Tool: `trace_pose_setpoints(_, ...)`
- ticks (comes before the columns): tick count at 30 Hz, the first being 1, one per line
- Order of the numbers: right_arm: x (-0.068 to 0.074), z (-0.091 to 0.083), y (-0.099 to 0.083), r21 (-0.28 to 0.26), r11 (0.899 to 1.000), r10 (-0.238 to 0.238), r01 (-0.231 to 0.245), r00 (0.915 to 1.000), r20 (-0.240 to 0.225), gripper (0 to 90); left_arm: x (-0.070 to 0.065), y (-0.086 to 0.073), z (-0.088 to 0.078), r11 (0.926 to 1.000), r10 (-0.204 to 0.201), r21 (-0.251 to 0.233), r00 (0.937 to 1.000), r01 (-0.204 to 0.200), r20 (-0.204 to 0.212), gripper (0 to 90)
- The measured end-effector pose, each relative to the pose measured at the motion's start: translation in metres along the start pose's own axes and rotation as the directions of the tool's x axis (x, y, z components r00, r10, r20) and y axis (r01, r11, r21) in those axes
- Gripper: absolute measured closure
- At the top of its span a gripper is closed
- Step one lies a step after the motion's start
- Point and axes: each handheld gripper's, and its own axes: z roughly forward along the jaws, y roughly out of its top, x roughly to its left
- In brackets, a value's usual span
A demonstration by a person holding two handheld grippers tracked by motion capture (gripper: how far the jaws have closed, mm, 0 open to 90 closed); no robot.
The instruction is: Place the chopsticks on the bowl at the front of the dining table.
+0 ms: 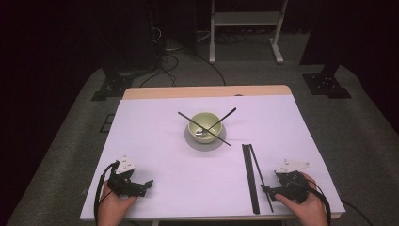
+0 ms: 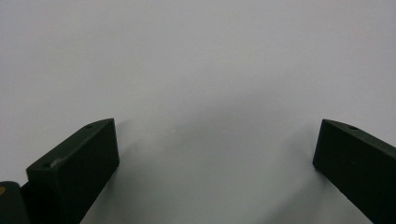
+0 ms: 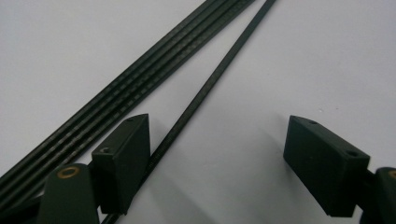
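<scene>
Down at the near right edge of the white table [image 1: 155, 141], the right gripper [image 3: 217, 154] rested with its jaws spread wide and clamped on nothing; a single thin black rod [image 3: 212, 81] lay on the surface between them, close against one jaw, just beside a bundle of flat black strips [image 3: 135, 79]. Meanwhile the left gripper [image 2: 215, 154] sat at the near left, jaws apart over bare tabletop. Farther back, two more black rods [image 1: 207, 125] lay crossed over a pale green bowl [image 1: 204, 123].

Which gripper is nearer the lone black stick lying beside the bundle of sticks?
Right. The right gripper stands open at the lone stick, close beside its near end; the left gripper is far across the table.
</scene>
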Motion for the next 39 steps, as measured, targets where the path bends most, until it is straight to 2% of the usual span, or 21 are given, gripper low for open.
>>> trace_pose_setpoints(20, -0.013, -0.005, -0.004, 0.011, 1.0, 0.02, -0.02, 0.9994, 0.027, 19.9, 0.0, 0.0, 0.0, 1.0, 0.002, 0.001, 1.0, -0.002, -0.001, 0.0)
trace_pose_setpoints(39, -0.032, -0.009, -0.008, 0.008, 0.999, 0.035, -0.036, 0.9979, 0.055, 20.0, 0.001, 0.0, 0.0, 1.0, -0.002, 0.002, 1.0, 0.002, 0.003, 0.0)
